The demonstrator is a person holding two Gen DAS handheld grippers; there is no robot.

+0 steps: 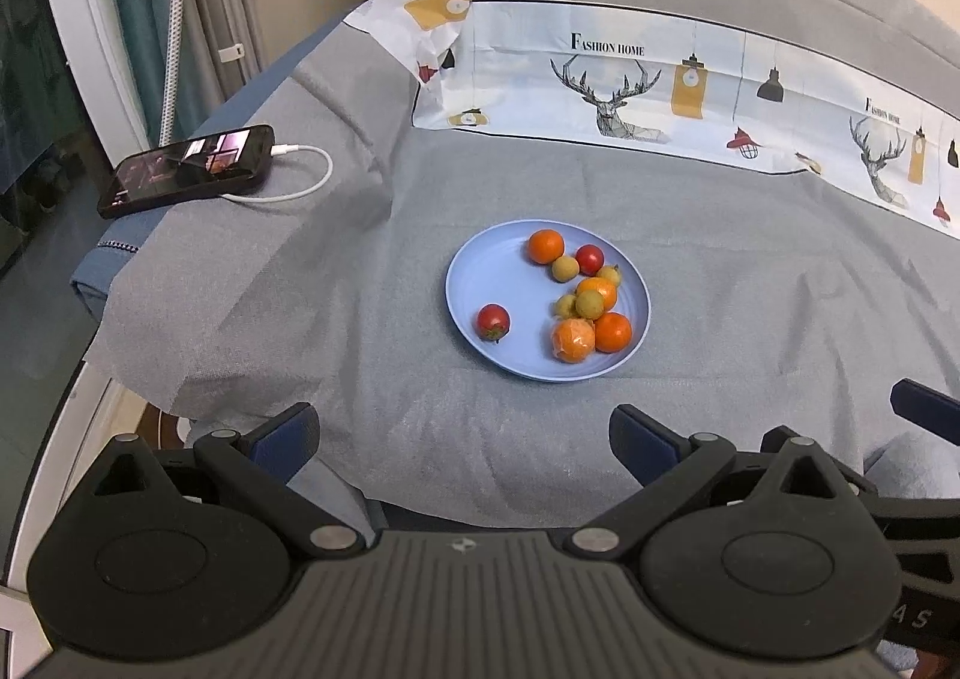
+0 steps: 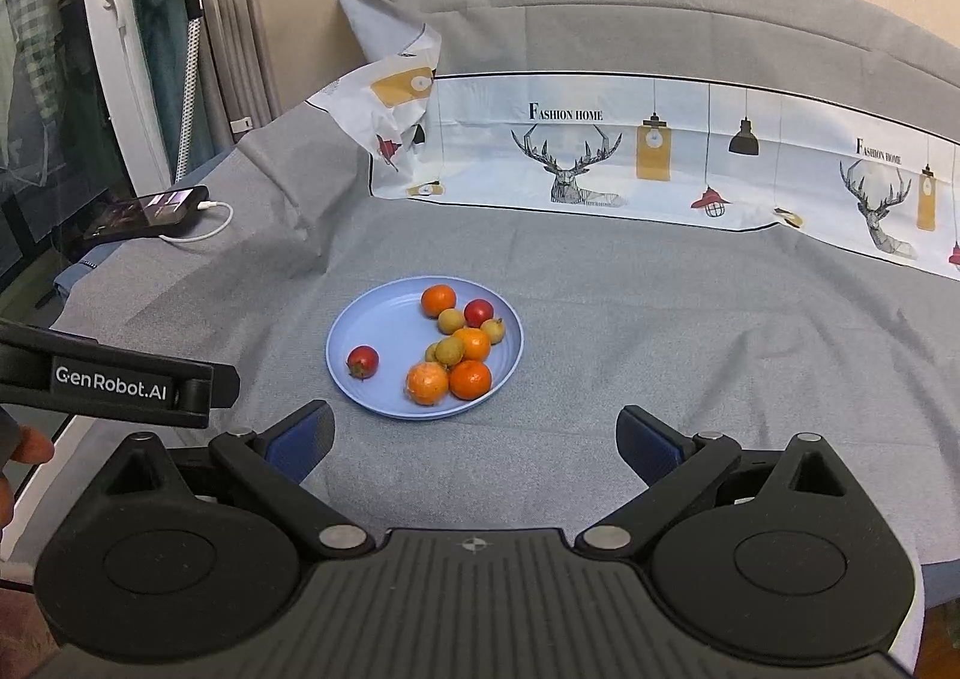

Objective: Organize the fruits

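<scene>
A light blue plate (image 1: 498, 271) (image 2: 372, 331) sits on the grey cloth. It holds several small oranges (image 1: 612, 332) (image 2: 470, 380), several yellow-green longans (image 1: 589, 304) (image 2: 449, 350) and two red tomatoes, one apart at the plate's left (image 1: 493, 320) (image 2: 362, 361). My left gripper (image 1: 465, 442) is open and empty, short of the plate's near edge. My right gripper (image 2: 474, 442) is open and empty, just short of the plate and a little to its right. The left gripper's body also shows in the right wrist view (image 2: 120, 382) at the left.
A phone (image 1: 186, 168) (image 2: 144, 214) on a white charging cable lies at the cloth's left edge. A printed cloth with deer and lamps (image 1: 660, 78) (image 2: 630, 156) rises behind the plate. The cloth's left and near edges drop off.
</scene>
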